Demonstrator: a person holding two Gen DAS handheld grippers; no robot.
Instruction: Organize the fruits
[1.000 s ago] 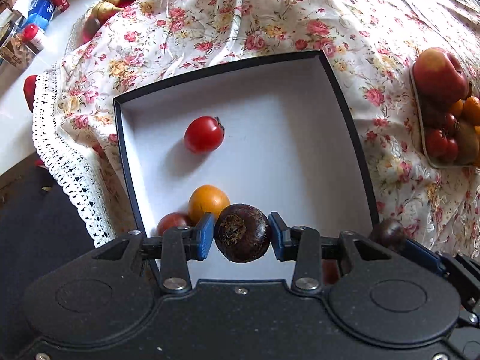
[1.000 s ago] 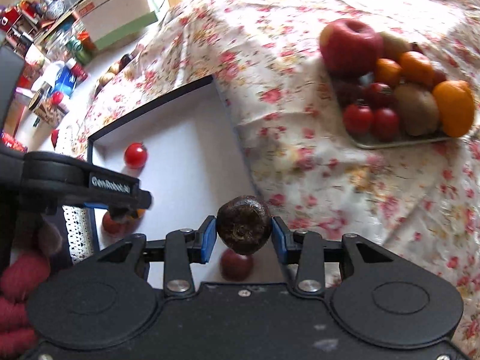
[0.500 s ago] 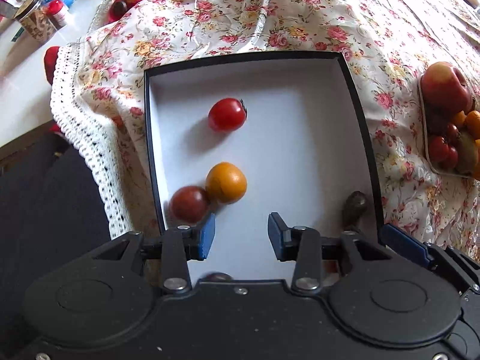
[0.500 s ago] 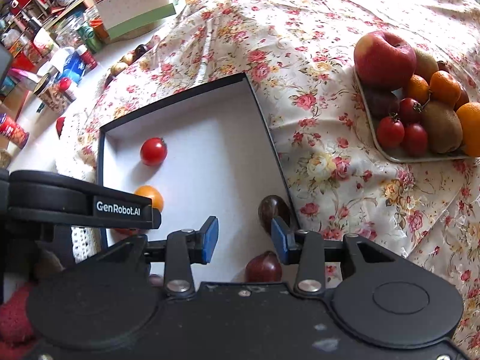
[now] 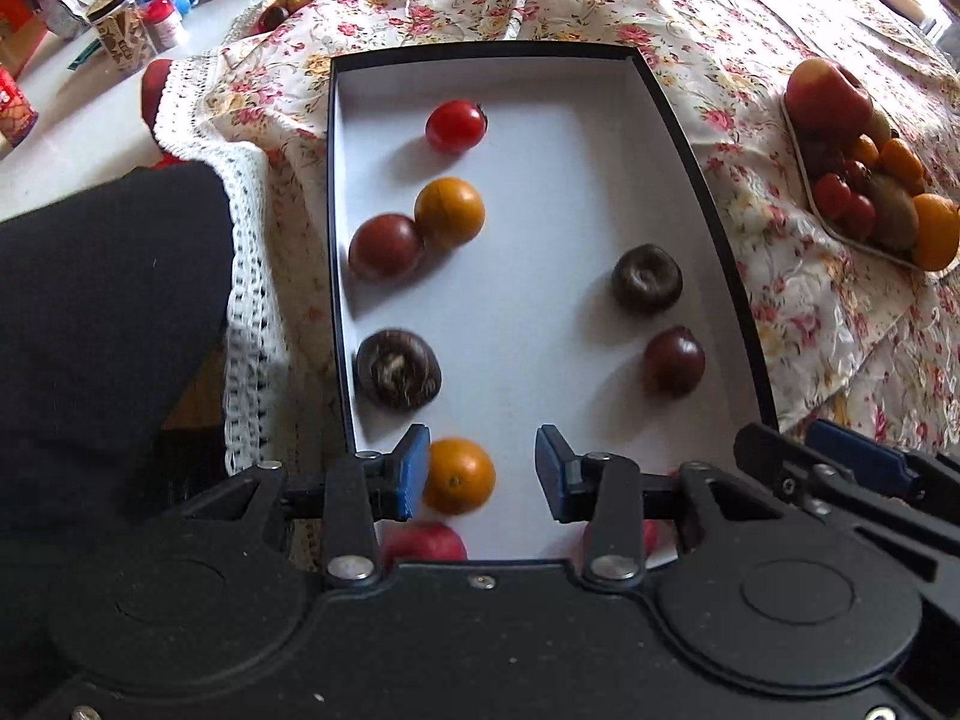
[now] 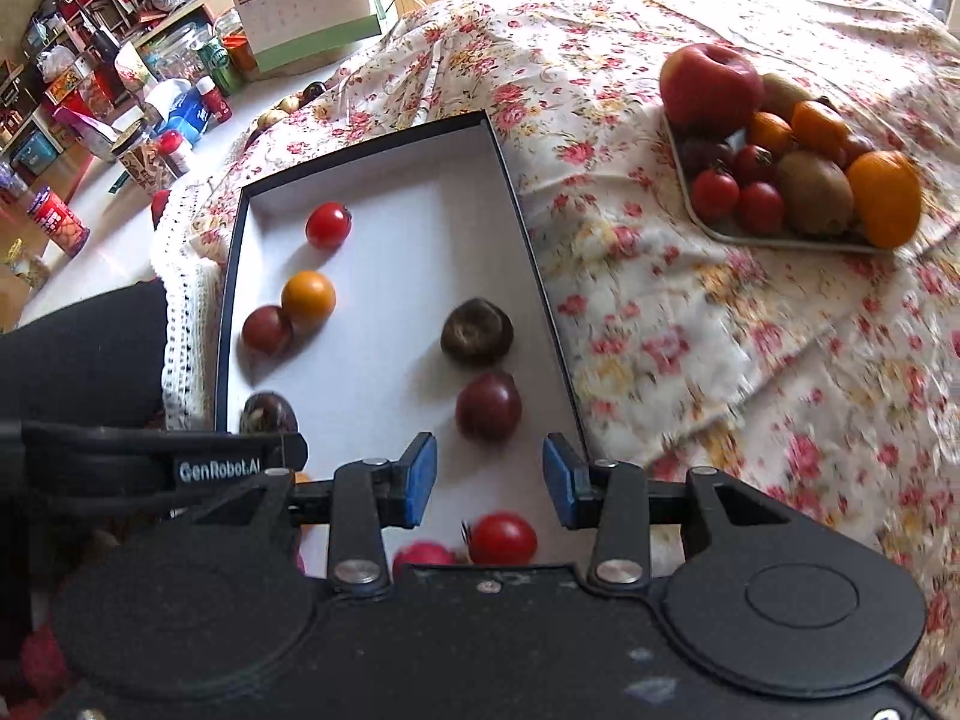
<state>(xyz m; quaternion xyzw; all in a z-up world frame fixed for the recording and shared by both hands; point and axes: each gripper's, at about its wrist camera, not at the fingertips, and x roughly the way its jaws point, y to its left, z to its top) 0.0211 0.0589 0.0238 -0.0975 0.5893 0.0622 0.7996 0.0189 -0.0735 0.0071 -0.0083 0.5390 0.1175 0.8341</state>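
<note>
A white box with a black rim (image 5: 690,138) (image 6: 516,192) lies on the floral cloth and holds several fruits. A red tomato (image 5: 455,126) (image 6: 327,225), an orange (image 5: 449,213) (image 6: 308,293) and a dark plum (image 5: 384,246) (image 6: 266,330) lie at its left. One dark round fruit (image 5: 397,369) lies by the left wall, another (image 5: 646,278) (image 6: 476,330) lies at the right above a second plum (image 5: 673,360) (image 6: 487,405). My left gripper (image 5: 482,471) is open and empty above a second orange (image 5: 459,476). My right gripper (image 6: 489,480) is open and empty above the box's near end.
A tray (image 6: 714,231) (image 5: 804,180) at the right holds an apple (image 6: 711,84), oranges, tomatoes and kiwis. Bottles, jars and a calendar (image 6: 300,0) stand at the far left beyond the cloth. A dark sleeve (image 5: 108,300) lies left of the box.
Both grippers were shut on dark round fruits; they opened, and the fruits now lie in the box. Both grippers have drawn back and up from the box.
</note>
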